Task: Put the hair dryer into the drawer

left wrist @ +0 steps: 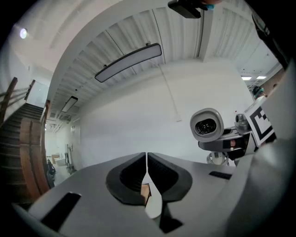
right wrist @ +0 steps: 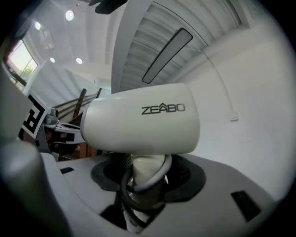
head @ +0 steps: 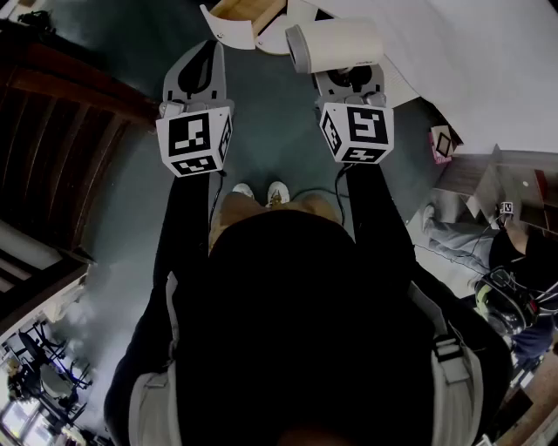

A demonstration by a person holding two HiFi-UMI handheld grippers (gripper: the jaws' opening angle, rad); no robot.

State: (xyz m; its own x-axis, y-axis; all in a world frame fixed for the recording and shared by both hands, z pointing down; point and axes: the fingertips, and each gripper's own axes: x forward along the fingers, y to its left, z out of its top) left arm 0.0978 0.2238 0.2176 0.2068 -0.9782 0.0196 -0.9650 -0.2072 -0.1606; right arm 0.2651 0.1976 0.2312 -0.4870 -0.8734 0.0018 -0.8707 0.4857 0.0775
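Note:
A white hair dryer [right wrist: 143,121] with grey lettering stands upright in my right gripper [right wrist: 147,173], whose jaws are shut on its handle with the cord wrapped round it. In the head view the hair dryer [head: 336,43] sits above the right gripper [head: 349,78], barrel pointing left. The left gripper view catches the hair dryer [left wrist: 207,125] nozzle-on at the right. My left gripper [left wrist: 146,173] is shut with nothing between its jaws; in the head view the left gripper [head: 202,65] is level beside the right. A wooden drawer [head: 240,17] with a white front shows at the top.
A white wall [left wrist: 138,125] rises ahead of both grippers. A dark wooden staircase [head: 61,131] runs along the left. At the right stand a wooden cabinet [head: 506,183] and a person [head: 514,279] with gear. The floor [head: 270,131] below is dark green.

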